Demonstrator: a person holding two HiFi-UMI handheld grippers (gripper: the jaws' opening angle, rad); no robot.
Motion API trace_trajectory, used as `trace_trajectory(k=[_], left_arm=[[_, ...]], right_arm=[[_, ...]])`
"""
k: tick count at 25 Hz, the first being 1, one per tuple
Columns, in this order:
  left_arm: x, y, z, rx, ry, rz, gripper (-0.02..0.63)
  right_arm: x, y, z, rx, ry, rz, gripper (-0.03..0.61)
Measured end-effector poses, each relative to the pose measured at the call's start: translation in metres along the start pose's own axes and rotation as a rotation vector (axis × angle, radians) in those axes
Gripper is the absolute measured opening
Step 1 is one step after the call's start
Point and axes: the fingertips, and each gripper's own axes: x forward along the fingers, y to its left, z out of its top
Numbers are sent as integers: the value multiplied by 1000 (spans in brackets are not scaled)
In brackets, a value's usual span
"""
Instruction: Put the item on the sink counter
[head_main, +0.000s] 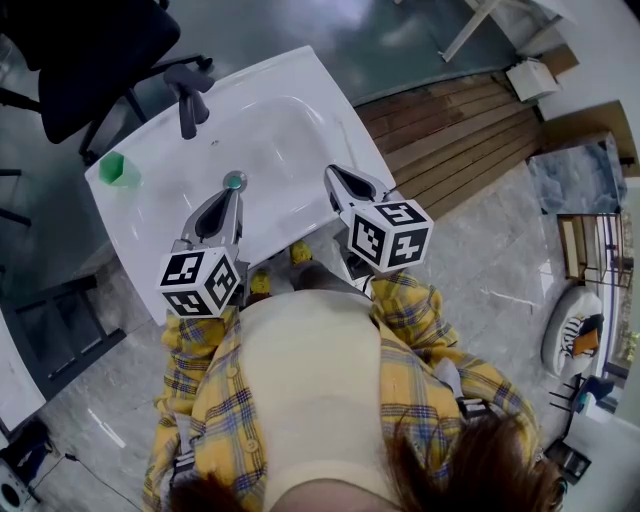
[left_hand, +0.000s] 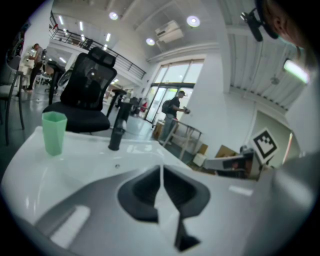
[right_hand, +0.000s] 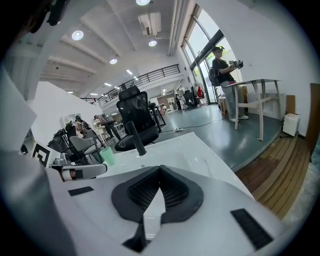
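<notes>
A green cup (head_main: 118, 168) stands on the left end of the white sink counter (head_main: 300, 75), beside the basin. It also shows at the far left in the left gripper view (left_hand: 54, 131), and small in the right gripper view (right_hand: 107, 156). My left gripper (head_main: 235, 192) hovers over the basin close to the drain (head_main: 234, 181), jaws shut on nothing (left_hand: 161, 170). My right gripper (head_main: 331, 172) hangs over the basin's right rim, also shut and empty (right_hand: 160, 172). A black faucet (head_main: 190, 95) rises at the back of the basin.
A black office chair (head_main: 90, 50) stands behind the counter. Wooden decking (head_main: 460, 130) lies to the right on the tiled floor. A white table (right_hand: 252, 100) and a standing person (right_hand: 222, 70) are farther off on the right.
</notes>
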Motion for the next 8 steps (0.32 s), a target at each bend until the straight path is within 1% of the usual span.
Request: trace_trajectory(k=[8], left_arm=[[2, -2, 0, 7, 4, -6, 21]], right_arm=[[-2, -6, 1, 9, -13, -15, 14]])
